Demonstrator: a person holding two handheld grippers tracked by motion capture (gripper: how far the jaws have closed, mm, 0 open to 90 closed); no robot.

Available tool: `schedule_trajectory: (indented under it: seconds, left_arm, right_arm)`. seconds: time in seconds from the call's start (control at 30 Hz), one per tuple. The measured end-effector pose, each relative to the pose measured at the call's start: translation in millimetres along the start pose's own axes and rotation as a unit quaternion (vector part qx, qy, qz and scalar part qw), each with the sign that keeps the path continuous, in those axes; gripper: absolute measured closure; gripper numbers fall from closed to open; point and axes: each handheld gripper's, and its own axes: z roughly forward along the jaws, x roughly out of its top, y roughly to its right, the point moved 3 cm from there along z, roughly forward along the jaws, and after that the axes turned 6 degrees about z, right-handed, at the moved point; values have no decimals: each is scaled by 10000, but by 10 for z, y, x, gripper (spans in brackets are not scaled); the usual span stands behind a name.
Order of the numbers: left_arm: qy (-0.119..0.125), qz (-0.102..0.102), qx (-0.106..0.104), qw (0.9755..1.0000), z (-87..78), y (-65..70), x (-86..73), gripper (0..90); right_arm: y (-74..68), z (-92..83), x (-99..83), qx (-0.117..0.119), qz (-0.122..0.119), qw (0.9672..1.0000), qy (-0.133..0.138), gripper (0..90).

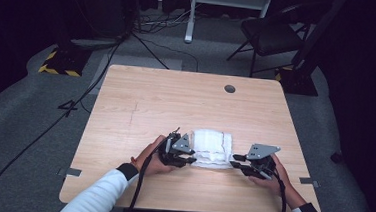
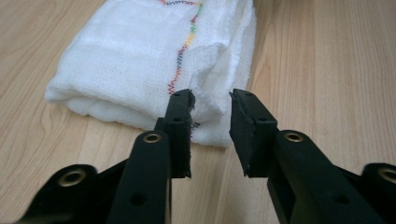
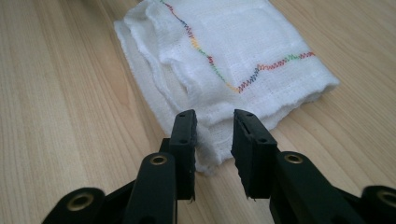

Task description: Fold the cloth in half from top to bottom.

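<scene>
A folded white cloth (image 1: 213,147) with a multicolour zigzag stitch lies on the wooden table (image 1: 176,100), near its front edge. My left gripper (image 1: 190,160) sits at the cloth's near left corner. In the left gripper view the cloth (image 2: 126,60) has a raised loose corner between the jaws of that gripper (image 2: 211,100), which stands open. My right gripper (image 1: 236,161) is at the cloth's near right corner. In the right gripper view that gripper (image 3: 214,119) is open too, with the cloth's (image 3: 261,42) layered edge between its jaws.
A round cable hole (image 1: 230,88) is in the table's far right part. Beyond the table stand a black chair (image 1: 271,34) and a white stand leg (image 1: 190,16). Cables (image 1: 76,103) run over the grey floor at the left.
</scene>
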Motion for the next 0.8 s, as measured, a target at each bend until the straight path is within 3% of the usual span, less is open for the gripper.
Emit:
schedule_trajectory:
  seconds: [0.2, 0.43, 0.6, 0.8]
  left_arm:
    - [-56, -109, 301, 9995, -37, 0, 27, 488]
    - [-154, -102, 479, 9987, -96, 30, 32, 356]
    - [-307, -228, 666, 9970, -132, 29, -3, 250]
    - [-398, -267, 832, 9954, -201, 36, -71, 214]
  right_arm:
    - [35, -70, 30, -212, 22, 9998, -1, 553]
    - [47, -107, 20, -436, 45, 9990, -132, 405]
    - [36, -138, 2, -513, -5, 9985, -178, 350]
    - [31, -175, -24, -637, -17, 9976, -268, 306]
